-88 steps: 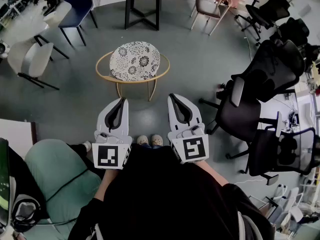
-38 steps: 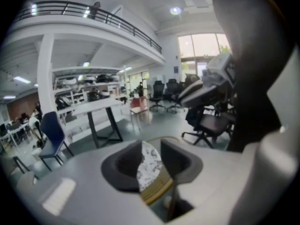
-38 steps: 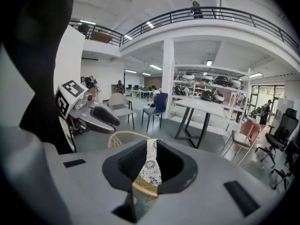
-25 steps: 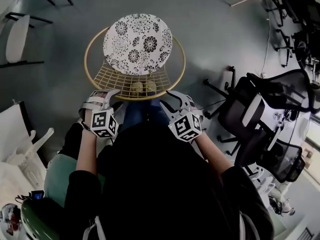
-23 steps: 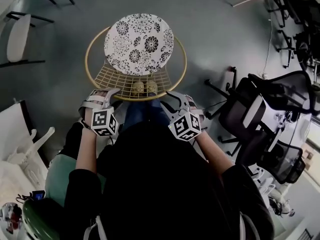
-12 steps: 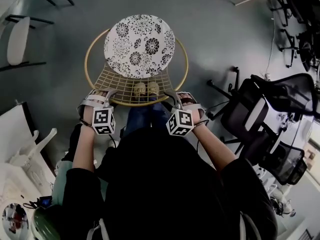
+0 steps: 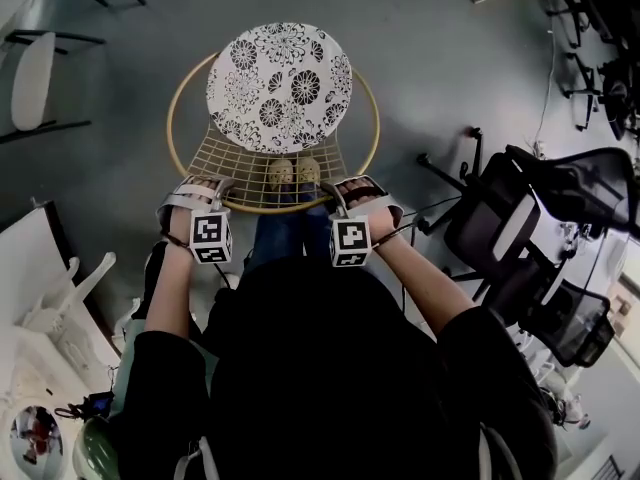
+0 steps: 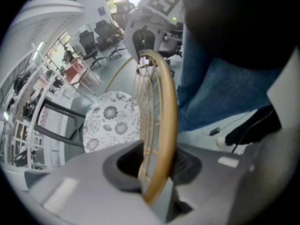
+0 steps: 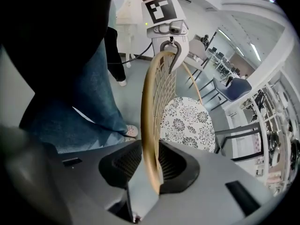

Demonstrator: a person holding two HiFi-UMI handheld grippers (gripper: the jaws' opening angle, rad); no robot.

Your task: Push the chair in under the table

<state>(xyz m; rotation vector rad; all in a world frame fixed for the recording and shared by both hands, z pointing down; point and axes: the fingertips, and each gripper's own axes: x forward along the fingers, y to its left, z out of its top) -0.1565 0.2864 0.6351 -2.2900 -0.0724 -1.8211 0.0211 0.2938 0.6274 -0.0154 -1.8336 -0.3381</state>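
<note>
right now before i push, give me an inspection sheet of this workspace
surface: grey floor
job's things: chair with gold rim and patterned cushion; table frame beyond
clutter: office chairs at right
grippers: both just closing round the rim; left gripper grips it, right gripper not pressing yet
cables: thin cable on floor, right
surroundings: person's shoes behind the seat; white chair left

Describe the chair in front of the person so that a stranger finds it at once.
On the grey floor, just beyond the person's beige shoes, stands a round chair of golden wire. Its round white cushion with black flowers sets it apart from the black office chairs on the right.
</note>
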